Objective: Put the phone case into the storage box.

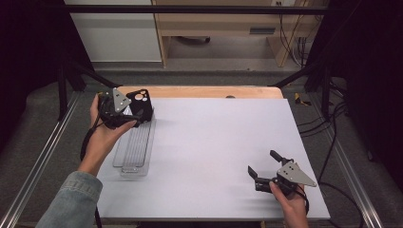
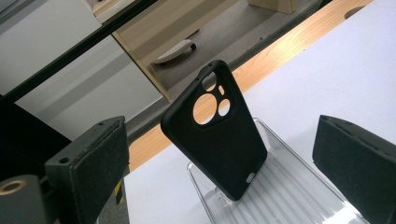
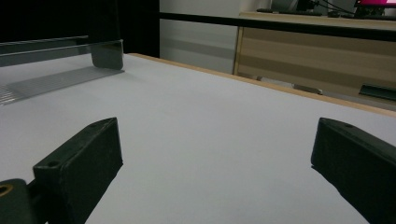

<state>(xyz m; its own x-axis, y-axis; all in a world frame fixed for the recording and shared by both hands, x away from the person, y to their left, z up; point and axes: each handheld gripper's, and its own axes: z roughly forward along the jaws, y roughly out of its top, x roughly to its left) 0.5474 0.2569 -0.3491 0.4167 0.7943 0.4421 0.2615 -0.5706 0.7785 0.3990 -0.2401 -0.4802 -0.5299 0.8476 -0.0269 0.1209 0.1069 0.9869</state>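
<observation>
Standing propped at the far end of a clear ribbed tray (image 1: 134,151), a black phone case (image 1: 141,105) leans just ahead of the left gripper (image 1: 124,113), its camera cut-outs at the top. In the left gripper view the case (image 2: 219,140) rises between and beyond the two black jaws, tilted back, its lower edge resting in the tray (image 2: 289,191); the jaws stand wide apart on either side and touch nothing. From the high view the case appears close against the front of that gripper, though whether it touches cannot be told there. The person's left hand (image 1: 102,137) grips the tool from behind, a denim sleeve (image 1: 71,199) trailing back toward the near edge.

The right gripper (image 1: 261,171) sits well apart from the case, low over the pale worktop (image 1: 218,142), with its jaws also spread and nothing between them. In the right gripper view the bare worktop (image 3: 210,140) stretches ahead of the jaws, and the tray (image 3: 42,84) with the dark case (image 3: 106,51) standing on it lies far ahead and to that gripper's left.
</observation>
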